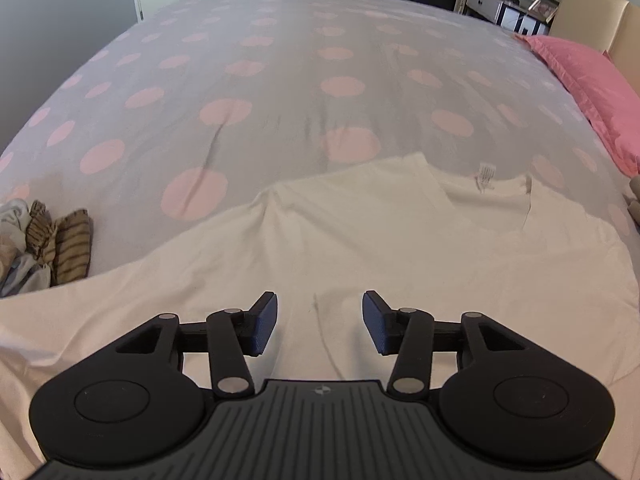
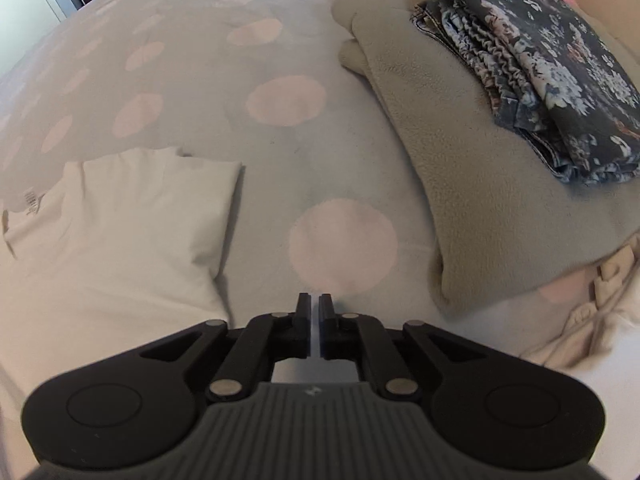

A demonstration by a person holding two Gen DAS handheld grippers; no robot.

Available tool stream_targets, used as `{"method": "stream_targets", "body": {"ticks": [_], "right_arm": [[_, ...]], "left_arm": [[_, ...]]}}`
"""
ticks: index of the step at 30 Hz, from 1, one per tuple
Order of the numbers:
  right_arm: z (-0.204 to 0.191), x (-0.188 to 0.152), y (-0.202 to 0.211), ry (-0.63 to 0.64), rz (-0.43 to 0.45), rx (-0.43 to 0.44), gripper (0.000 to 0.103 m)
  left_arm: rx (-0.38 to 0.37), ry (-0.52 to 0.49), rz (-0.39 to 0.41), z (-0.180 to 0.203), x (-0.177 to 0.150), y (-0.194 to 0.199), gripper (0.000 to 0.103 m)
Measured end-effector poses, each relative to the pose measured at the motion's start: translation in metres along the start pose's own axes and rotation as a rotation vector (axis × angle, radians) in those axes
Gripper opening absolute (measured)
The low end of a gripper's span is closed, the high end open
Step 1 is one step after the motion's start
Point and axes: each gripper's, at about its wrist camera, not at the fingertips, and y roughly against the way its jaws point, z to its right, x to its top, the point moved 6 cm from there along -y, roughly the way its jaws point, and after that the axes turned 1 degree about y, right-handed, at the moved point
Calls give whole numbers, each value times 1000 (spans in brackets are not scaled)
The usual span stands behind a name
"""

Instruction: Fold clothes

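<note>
A cream-white top (image 1: 360,240) lies spread on the bed, over the grey duvet with pink dots (image 1: 240,80), at the near edge where the person stands. It is inside out or face down: a small care label (image 1: 485,176) sticks up near its far edge, and one sleeve or side has been turned in over the body, leaving a neat diagonal fold at the far corner. The cloth is mostly smooth, with a soft ridge on the left and a thin crease running towards the left gripper (image 1: 320,322). That gripper hovers just above the top with its fingers released, well apart, nothing between them. In the right wrist view the same garment shows as a folded white corner (image 2: 152,208) on the left, and the right gripper (image 2: 315,306) sits beside it over bare duvet, its fingers nearly clenched with only a slit between them and empty. A pink pillow (image 1: 592,84) lies at the headboard end, a folded beige fleece (image 2: 480,184) carries a dark floral garment (image 2: 540,80), and striped clothes (image 1: 64,244) are heaped to the left.
</note>
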Motion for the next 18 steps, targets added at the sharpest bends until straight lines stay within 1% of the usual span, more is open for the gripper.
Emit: {"method": "stream_targets", "body": {"ticks": [1,2,3,5,8,10,11,12,13,15,17,18], "right_arm": [[-3,-5,4,-2,-6,9,20],[-6,-11,8,-3,-11,17,26],[-10,-18,9,1,-16,22,30],[-16,-31,12,11,-26,32,30],[-23,-55,20,30,-31,45,30],[-22,-63,19,40,-26,52,30],[-21,-67,18,45,-24,56,30],[-18,-68,18,32,-18,66,30],[-14,-68,18,19,-13,76,30],[-9,-68,20,-29,0,122,30],[-6,-70,20,-73,-11,178,30],[-8,-71,22,-67,-17,200,30]], "left_arm": [[-10,-3,-14,-1,-5,-2,45],[-22,-6,-25,-2,-11,-2,45],[-38,-9,-36,-1,-17,-2,45],[-78,-23,-63,2,-29,-1,44],[-115,-43,-93,9,-45,-3,43],[-125,-55,-97,14,-50,-7,34],[-129,-56,-93,15,-52,-9,27],[-135,-50,-93,17,-52,-11,20],[-143,-43,-97,19,-52,-13,15],[-136,-49,-95,22,-52,-14,2],[-136,-47,-80,22,-48,-9,1],[-143,-37,-77,21,-45,-5,1]]}}
